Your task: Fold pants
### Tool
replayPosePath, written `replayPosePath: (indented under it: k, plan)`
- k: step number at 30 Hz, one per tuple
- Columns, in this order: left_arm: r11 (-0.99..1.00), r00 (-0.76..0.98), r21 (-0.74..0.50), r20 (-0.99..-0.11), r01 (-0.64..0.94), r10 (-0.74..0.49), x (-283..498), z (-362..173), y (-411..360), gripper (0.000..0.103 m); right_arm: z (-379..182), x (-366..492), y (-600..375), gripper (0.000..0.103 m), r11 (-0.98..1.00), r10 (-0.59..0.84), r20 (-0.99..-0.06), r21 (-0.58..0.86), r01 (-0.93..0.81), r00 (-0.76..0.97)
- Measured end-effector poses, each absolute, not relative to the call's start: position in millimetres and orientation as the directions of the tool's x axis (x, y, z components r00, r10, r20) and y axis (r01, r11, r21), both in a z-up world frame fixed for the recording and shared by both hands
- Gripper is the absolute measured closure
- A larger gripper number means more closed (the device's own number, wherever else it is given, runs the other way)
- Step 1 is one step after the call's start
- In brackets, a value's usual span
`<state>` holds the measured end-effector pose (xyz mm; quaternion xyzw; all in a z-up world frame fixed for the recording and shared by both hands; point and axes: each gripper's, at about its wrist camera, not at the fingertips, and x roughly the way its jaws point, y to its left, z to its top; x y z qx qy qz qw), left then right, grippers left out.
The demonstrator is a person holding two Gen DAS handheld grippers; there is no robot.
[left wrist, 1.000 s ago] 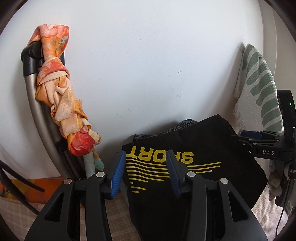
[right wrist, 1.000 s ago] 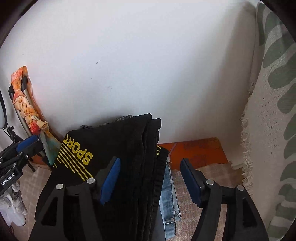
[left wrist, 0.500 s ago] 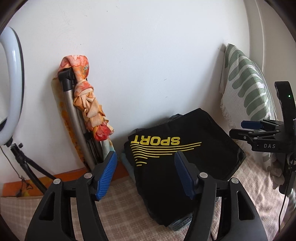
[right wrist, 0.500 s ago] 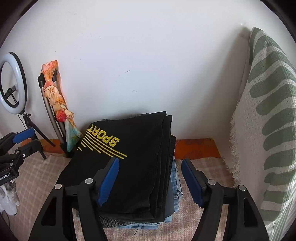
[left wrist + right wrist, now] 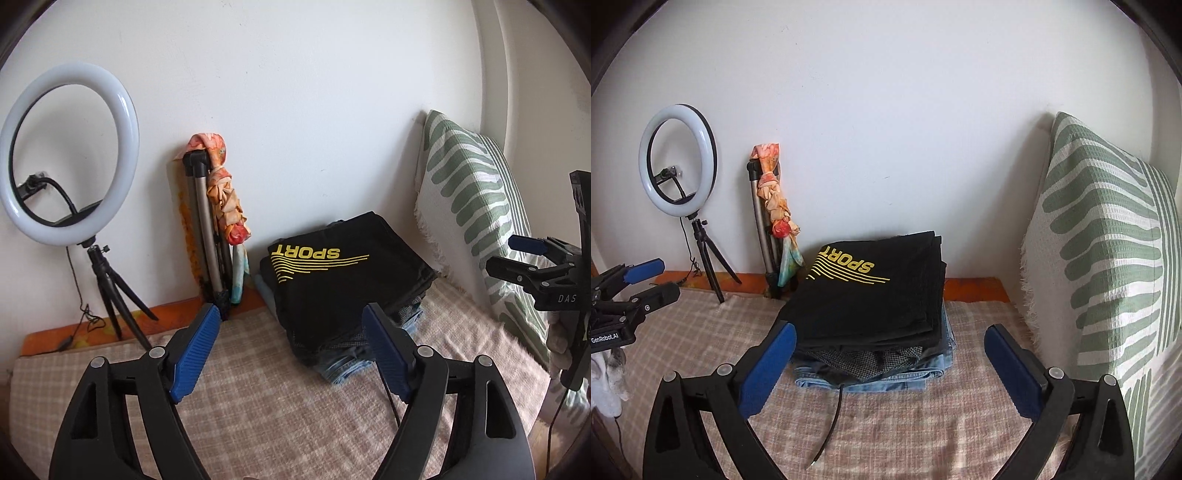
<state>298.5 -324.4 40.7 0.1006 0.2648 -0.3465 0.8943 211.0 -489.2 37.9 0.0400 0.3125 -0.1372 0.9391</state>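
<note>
Folded black pants (image 5: 332,280) with yellow "SPORT" print lie on top of a small stack of folded clothes, over a dark checked garment (image 5: 871,360) and blue jeans (image 5: 886,382). The stack sits on the checked bed cover by the wall. It also shows in the right wrist view (image 5: 875,291). My left gripper (image 5: 291,350) is open and empty, held back from the stack. My right gripper (image 5: 890,365) is open and empty, in front of the stack. A black drawstring (image 5: 831,424) trails from the stack toward me.
A ring light on a small tripod (image 5: 70,155) stands at the left. A folded tripod wrapped in an orange scarf (image 5: 218,221) leans on the wall. A green-striped cushion (image 5: 1108,277) stands at the right. The checked bed cover (image 5: 277,406) spreads in front.
Both grippers have pulled back from the stack and opened wider. The black pants stay on the stack, let go.
</note>
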Motion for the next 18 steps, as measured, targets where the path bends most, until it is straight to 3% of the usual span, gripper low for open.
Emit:
replayPosePath:
  k: [9, 18]
  plan:
    - [0.757, 0.631, -0.021, -0.539, 0.653, -0.559, 227, 43, -257, 0.021, 51, 135, -424, 0.0, 0.962, -0.245, -0.567, -0.039, 0.272, 0.787]
    - [0.807, 0.689, 0.043, -0.549, 0.589, -0.474, 164, 24, -210, 0.02, 41, 64, -375, 0.0, 0.953, -0.265, -0.544, -0.019, 0.303, 0.797]
